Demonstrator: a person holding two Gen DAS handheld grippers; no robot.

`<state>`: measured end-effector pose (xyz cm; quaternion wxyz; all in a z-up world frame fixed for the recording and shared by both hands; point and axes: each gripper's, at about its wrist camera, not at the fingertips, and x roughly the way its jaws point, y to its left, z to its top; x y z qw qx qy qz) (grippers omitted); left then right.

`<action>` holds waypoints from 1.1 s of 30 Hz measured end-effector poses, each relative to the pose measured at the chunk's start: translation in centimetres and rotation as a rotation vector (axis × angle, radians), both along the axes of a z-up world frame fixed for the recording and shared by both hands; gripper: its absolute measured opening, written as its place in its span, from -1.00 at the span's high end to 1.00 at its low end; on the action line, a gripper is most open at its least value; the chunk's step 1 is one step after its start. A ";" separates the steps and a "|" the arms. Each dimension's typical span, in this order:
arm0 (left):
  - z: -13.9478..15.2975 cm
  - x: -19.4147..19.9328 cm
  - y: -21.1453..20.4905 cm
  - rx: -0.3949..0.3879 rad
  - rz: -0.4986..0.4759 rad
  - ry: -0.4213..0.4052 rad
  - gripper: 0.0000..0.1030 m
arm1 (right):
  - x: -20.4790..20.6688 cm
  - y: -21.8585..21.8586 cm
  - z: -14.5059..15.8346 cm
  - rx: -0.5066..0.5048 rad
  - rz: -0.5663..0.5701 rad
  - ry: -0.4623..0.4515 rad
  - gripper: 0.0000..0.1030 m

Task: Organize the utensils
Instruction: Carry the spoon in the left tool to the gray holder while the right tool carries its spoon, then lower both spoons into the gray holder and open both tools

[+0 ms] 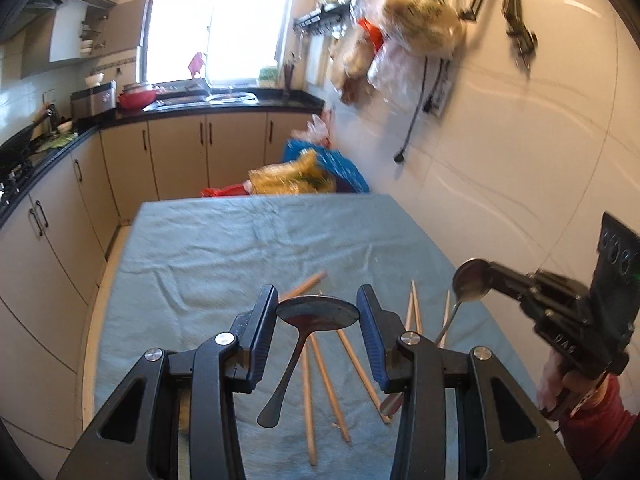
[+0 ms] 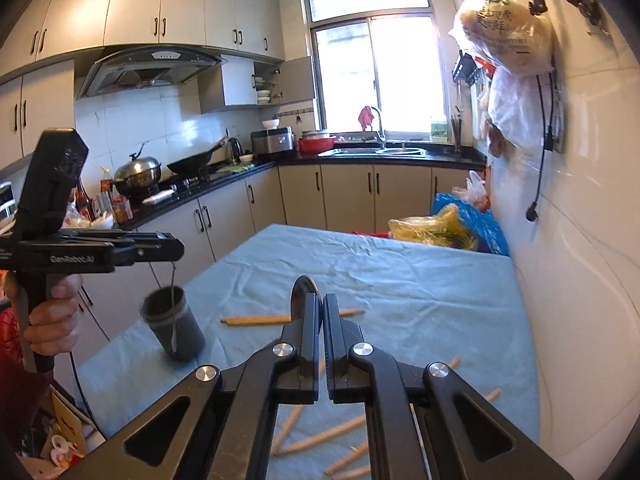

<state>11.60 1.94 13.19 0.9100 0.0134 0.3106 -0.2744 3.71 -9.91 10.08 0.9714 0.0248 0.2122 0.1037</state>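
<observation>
Left gripper (image 1: 317,296): jaws spread wide, clamped across bowl of dark spoon (image 1: 312,314), handle hanging down above blue cloth (image 1: 224,240). In right wrist view, handle dangling at tilted grey cup (image 2: 178,328); inside or in front, cannot tell. Right gripper (image 2: 322,300): jaws narrow, pinching bowl of silver spoon (image 2: 304,286), raised over cloth. Wooden chopsticks (image 1: 326,380) scattered on cloth below.
</observation>
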 end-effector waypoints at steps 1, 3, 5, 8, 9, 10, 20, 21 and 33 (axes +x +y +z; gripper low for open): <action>0.5 0.1 0.6 -0.003 0.011 -0.011 0.23 | 0.4 0.5 0.4 0.007 0.001 -0.008 0.95; 1.5 0.4 1.8 -0.010 0.030 -0.029 0.23 | 1.1 1.5 1.2 0.016 0.010 -0.024 0.95; 2.1 0.8 3.2 -0.017 0.059 -0.043 0.23 | 1.8 3.0 2.2 0.004 0.008 -0.058 0.95; 2.4 1.5 5.0 -0.033 0.093 -0.044 0.23 | 2.9 5.3 3.2 -0.005 0.017 -0.090 0.95; 2.2 2.0 5.8 -0.043 0.107 -0.040 0.23 | 3.3 5.7 3.4 -0.009 0.020 -0.094 0.95; 2.0 2.2 6.4 -0.049 0.118 -0.037 0.23 | 3.9 6.9 3.6 -0.025 0.030 -0.102 0.95; -1.6 5.1 11.5 -0.131 0.207 0.017 0.23 | 8.9 15.4 2.2 -0.148 0.076 -0.092 0.95; -1.8 5.2 11.7 -0.140 0.211 0.019 0.23 | 9.3 15.8 2.1 -0.156 0.080 -0.088 0.95; -4.9 4.6 14.3 -0.218 0.256 0.049 0.23 | 11.4 21.5 -2.0 -0.351 0.120 -0.047 0.95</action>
